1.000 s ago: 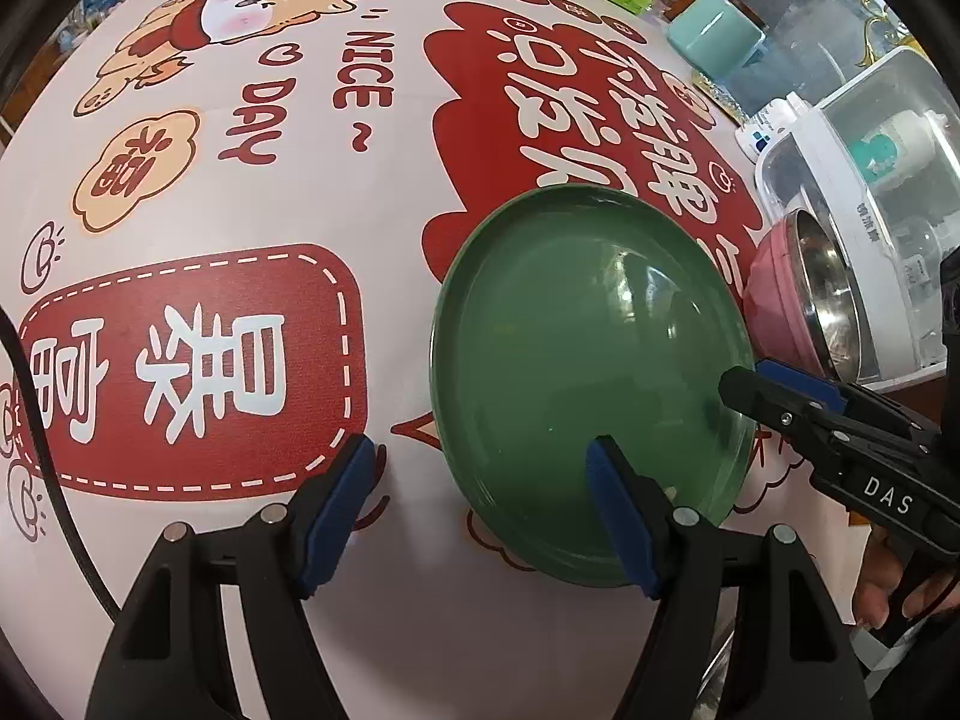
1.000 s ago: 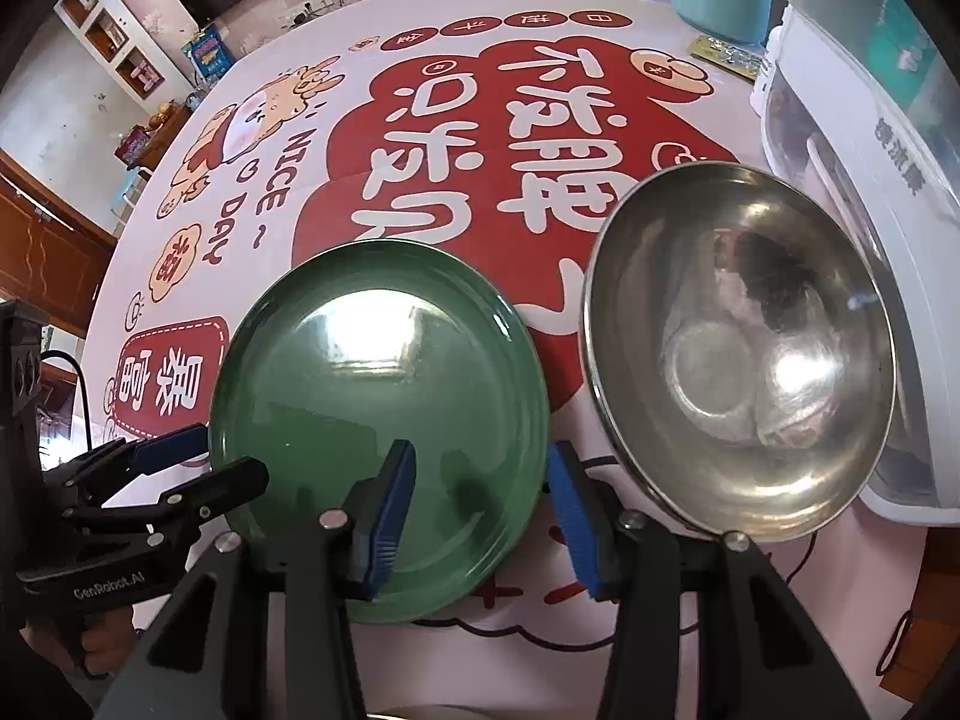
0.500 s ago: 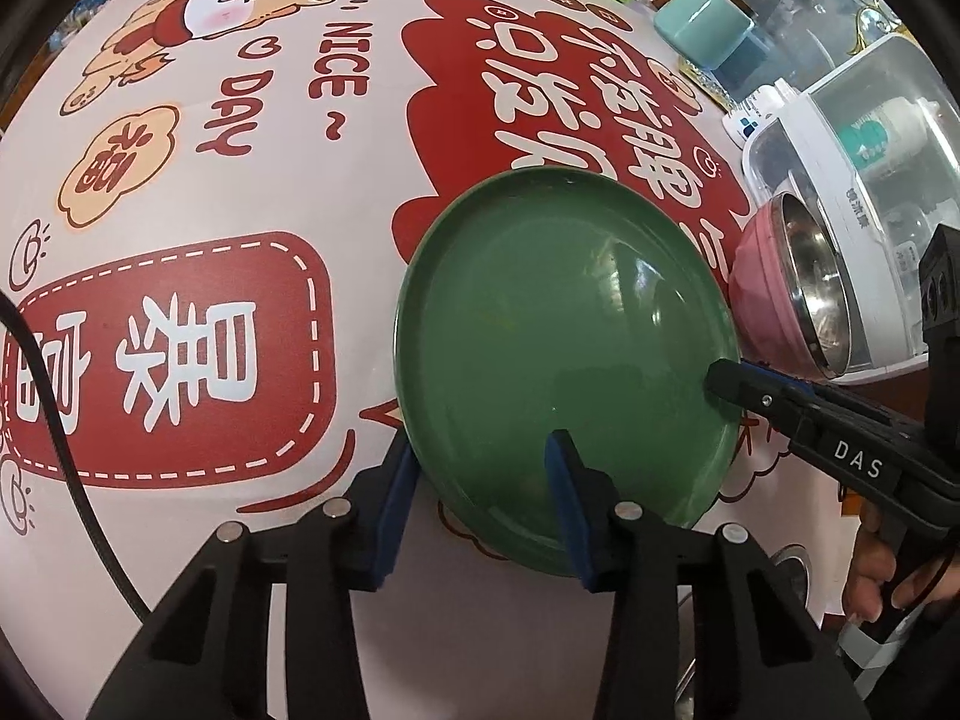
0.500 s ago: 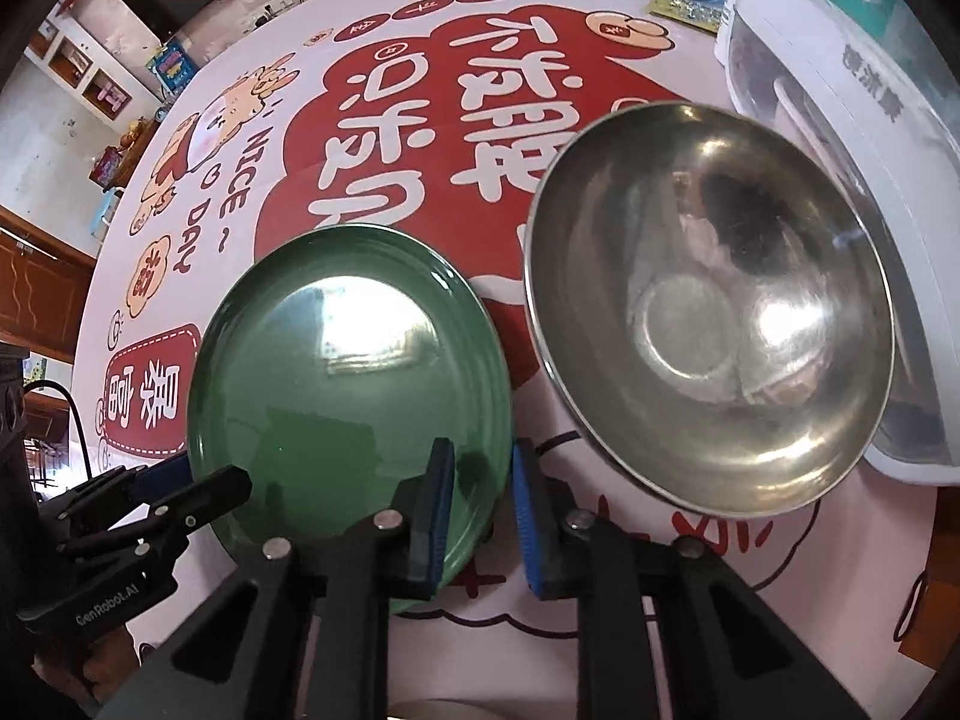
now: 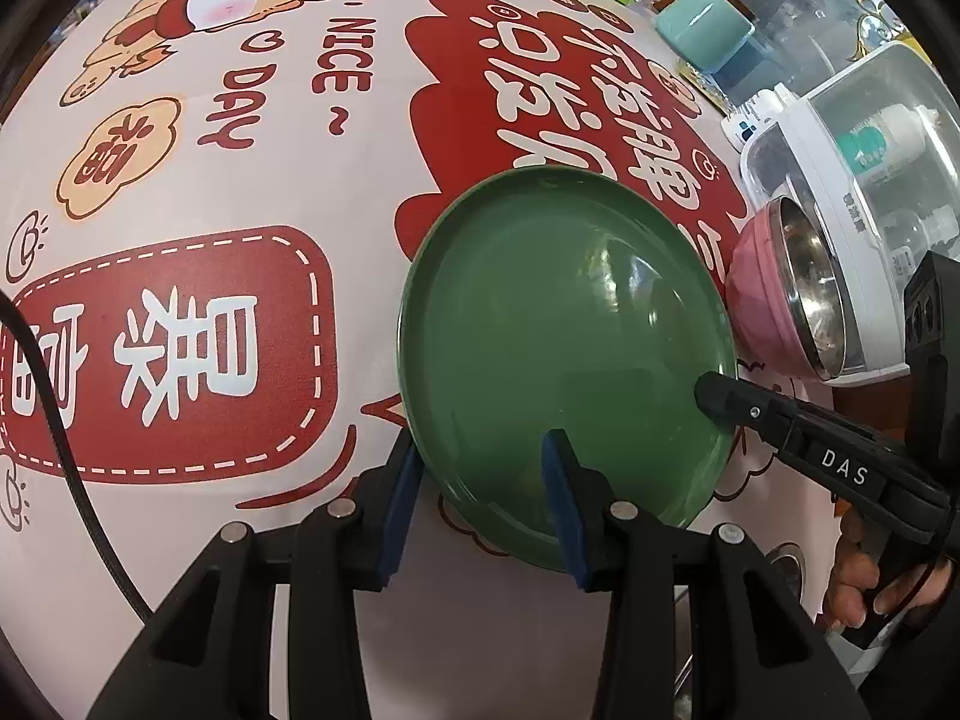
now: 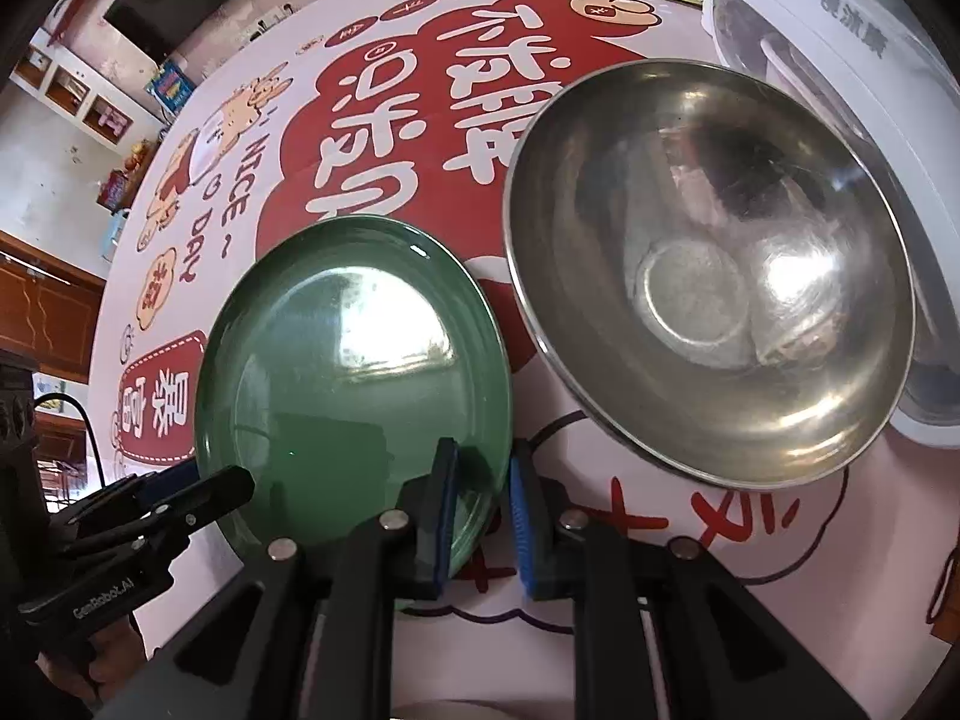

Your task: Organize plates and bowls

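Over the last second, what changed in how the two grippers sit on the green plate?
Both have just been closing on the green plate. The left gripper narrowed around its near rim; the right gripper now pinches the rim at the side by the steel bowl. Plate and bowl remain on the tablecloth.

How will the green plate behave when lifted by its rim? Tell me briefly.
The green plate looks rigid and should not flex. Its glossy glaze mirrors the window, so it may slip. Both the left gripper and the right gripper straddle its rim, which should limit tipping.
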{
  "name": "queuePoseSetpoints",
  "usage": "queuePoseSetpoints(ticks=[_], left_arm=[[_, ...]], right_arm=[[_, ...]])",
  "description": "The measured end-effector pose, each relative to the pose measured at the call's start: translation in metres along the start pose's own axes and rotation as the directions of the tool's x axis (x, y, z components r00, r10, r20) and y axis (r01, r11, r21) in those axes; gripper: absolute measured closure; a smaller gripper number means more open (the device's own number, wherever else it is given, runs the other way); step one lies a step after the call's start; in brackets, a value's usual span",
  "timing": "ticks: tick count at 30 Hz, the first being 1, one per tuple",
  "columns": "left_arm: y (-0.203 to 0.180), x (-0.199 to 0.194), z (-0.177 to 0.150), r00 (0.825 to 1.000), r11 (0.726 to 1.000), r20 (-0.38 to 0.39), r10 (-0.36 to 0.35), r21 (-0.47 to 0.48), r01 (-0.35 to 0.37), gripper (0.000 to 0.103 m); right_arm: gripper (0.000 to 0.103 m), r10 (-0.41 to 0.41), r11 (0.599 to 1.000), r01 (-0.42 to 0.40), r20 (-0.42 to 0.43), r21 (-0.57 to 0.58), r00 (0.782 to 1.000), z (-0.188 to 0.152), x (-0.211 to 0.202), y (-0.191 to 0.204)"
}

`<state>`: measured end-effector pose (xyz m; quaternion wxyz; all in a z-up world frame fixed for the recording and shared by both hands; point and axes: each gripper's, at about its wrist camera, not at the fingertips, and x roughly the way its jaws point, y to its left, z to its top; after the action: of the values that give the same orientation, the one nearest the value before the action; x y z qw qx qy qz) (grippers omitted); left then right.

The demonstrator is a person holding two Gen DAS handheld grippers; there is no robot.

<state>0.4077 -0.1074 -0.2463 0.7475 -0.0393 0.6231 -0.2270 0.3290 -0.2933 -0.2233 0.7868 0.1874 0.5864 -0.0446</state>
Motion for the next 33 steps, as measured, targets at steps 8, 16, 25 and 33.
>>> queuePoseSetpoints(ticks=[8,16,25,33], left_arm=[[-0.002,0.000,-0.001,1.000,1.000,0.012,0.023,0.006,-0.023,0.063],[-0.003,-0.016,-0.009,0.996,0.995,0.053,0.079,0.053,-0.081,0.063],[0.005,-0.050,-0.019,0.993,0.997,0.105,0.061,0.034,-0.065,0.063],[0.004,-0.089,-0.038,0.985,0.999,0.169,0.042,0.017,-0.045,0.063]], right_arm=[[0.092,0.121,0.992,-0.122,0.039,0.033,0.992,-0.002,0.001,-0.015],[0.093,0.187,0.982,-0.187,0.086,-0.008,0.979,0.000,-0.013,0.000],[0.093,0.220,0.975,-0.216,0.135,-0.048,0.966,-0.003,-0.039,0.016],[0.093,0.255,0.966,-0.244,0.197,-0.083,0.947,-0.016,-0.076,0.029]])
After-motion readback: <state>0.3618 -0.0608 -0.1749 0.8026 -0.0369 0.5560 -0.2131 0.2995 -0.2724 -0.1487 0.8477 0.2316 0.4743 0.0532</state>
